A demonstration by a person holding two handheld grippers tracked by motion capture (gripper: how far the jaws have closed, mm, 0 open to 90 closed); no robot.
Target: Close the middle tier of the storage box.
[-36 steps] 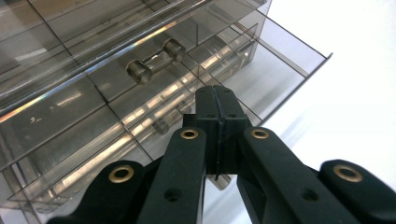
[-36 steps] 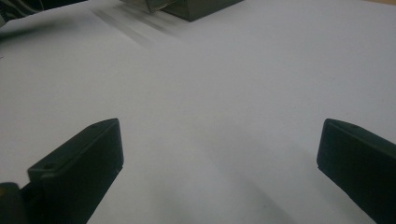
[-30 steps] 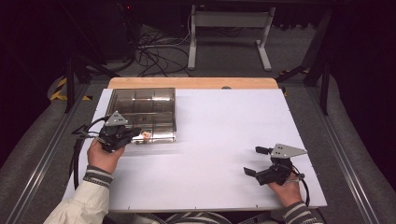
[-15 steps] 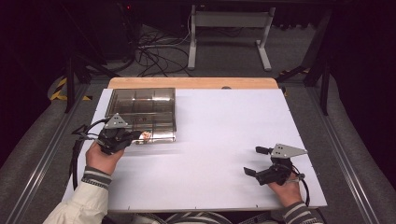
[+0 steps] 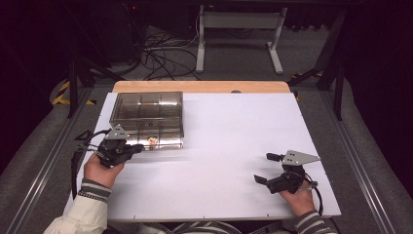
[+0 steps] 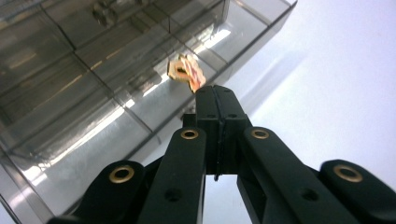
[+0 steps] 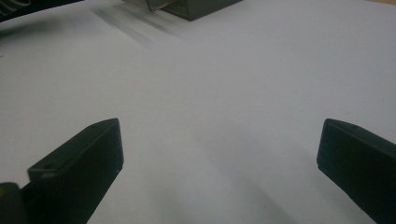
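Nearest the person's edge of the white rectangular table (image 5: 219,161), the right gripper (image 5: 267,168) rests low on bare tabletop, jaws wide apart and empty. Farther in on the other side, the left gripper (image 6: 216,93) has its jaws pressed together, apparently pinching the corner of a small orange-and-pink flat piece (image 6: 187,74) that hangs over the near row of the clear smoked-plastic compartment box (image 5: 146,117). Whether the piece touches the box floor cannot be told. Risk, as judged: the hold is slight, so a tilt or a knock against a divider could drop the piece into the wrong cell or outside the near wall. Room: open tabletop lies right of the box; the box's left wall sits close to the table's left edge.
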